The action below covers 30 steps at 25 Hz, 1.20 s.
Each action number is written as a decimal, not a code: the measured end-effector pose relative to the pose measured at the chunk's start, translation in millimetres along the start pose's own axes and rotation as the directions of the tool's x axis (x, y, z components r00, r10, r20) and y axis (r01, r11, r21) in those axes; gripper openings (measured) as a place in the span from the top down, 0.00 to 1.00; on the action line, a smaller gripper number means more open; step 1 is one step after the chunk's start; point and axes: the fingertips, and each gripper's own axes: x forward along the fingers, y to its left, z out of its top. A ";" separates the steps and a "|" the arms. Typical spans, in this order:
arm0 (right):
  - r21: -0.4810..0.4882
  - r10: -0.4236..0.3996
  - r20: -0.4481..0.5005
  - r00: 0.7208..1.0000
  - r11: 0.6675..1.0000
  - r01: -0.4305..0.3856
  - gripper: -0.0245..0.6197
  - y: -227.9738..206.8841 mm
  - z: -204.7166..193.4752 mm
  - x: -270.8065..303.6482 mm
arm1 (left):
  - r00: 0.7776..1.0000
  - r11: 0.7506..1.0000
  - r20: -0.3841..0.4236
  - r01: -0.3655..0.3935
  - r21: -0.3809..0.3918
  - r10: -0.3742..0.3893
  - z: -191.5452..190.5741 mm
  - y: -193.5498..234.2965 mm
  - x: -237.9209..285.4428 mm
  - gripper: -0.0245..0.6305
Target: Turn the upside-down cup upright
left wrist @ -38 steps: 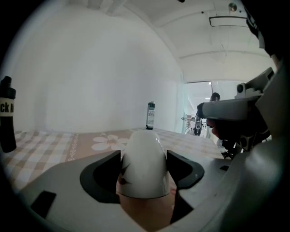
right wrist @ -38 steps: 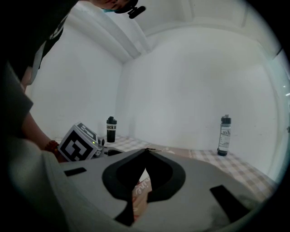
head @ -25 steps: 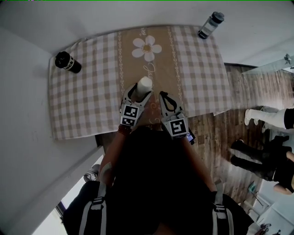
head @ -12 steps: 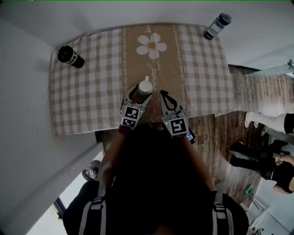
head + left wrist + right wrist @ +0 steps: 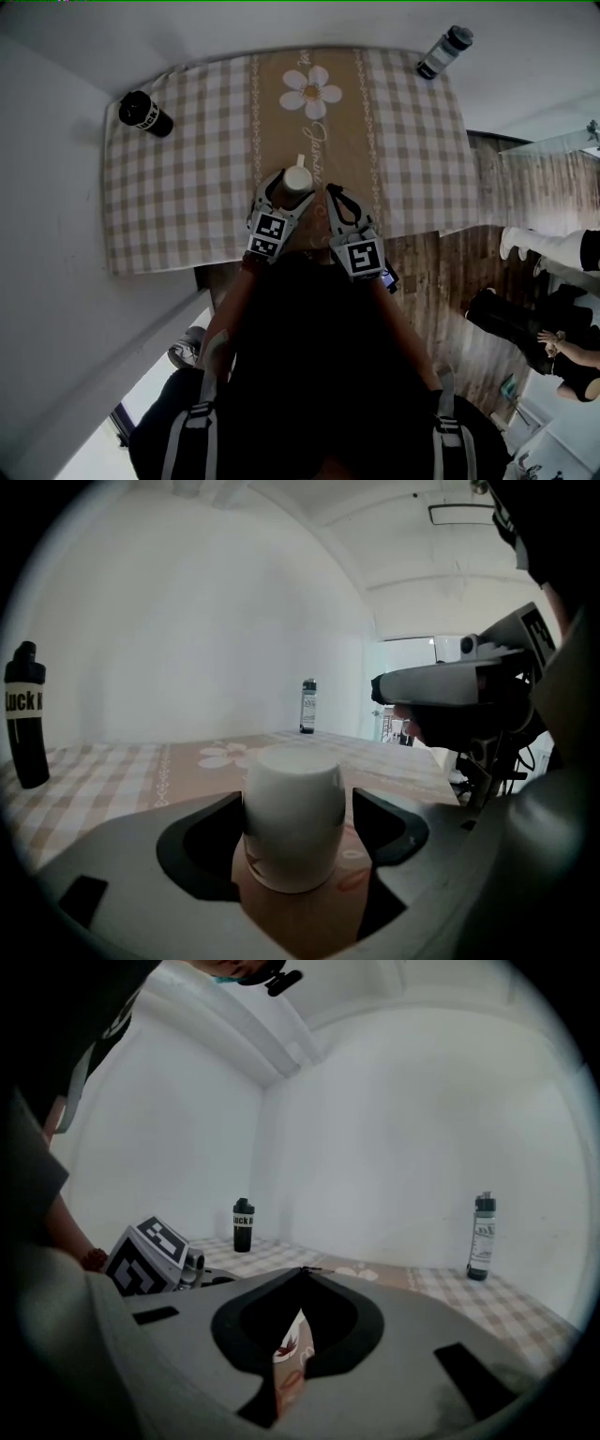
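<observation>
A white cup stands on the beige runner of the checked tablecloth, near the table's front edge. From the left gripper view its top looks like a flat closed face and its lower ring rests on the cloth. My left gripper has the cup between its fingers. Its jaws have just been opening, and a thin gap shows at the right pad, so it is open. My right gripper hovers just right of the cup, shut and empty.
A black bottle stands at the far left corner and a clear bottle at the far right corner. White walls run behind and to the left. People stand on the wooden floor at right.
A second ago the cup leaned between the left jaws; now it stands straight on the cloth. The left jaws stand slightly wider. The right gripper has kept its place.
</observation>
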 end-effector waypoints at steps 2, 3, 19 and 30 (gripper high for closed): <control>-0.007 -0.004 -0.004 1.000 1.000 0.004 0.96 0.0 -1.1 -2.6 | 1.000 1.000 -0.021 -0.001 0.003 0.001 -3.7 0.4 5.4 0.37; -0.008 -0.005 -0.004 1.000 1.000 0.005 0.96 0.0 -1.2 -3.8 | 0.999 1.000 -0.037 -0.005 0.004 0.005 -6.9 1.4 7.8 0.37; 0.002 -0.039 0.002 0.999 0.999 0.039 0.96 2.7 -2.7 -21.5 | 1.000 0.999 -0.026 0.002 0.034 -0.001 -0.7 -5.7 1.1 0.38; 0.327 0.027 0.086 0.996 0.944 -0.054 0.85 -10.3 12.7 -25.8 | 0.978 0.991 0.197 0.048 0.125 -0.072 93.0 -30.2 -50.9 0.38</control>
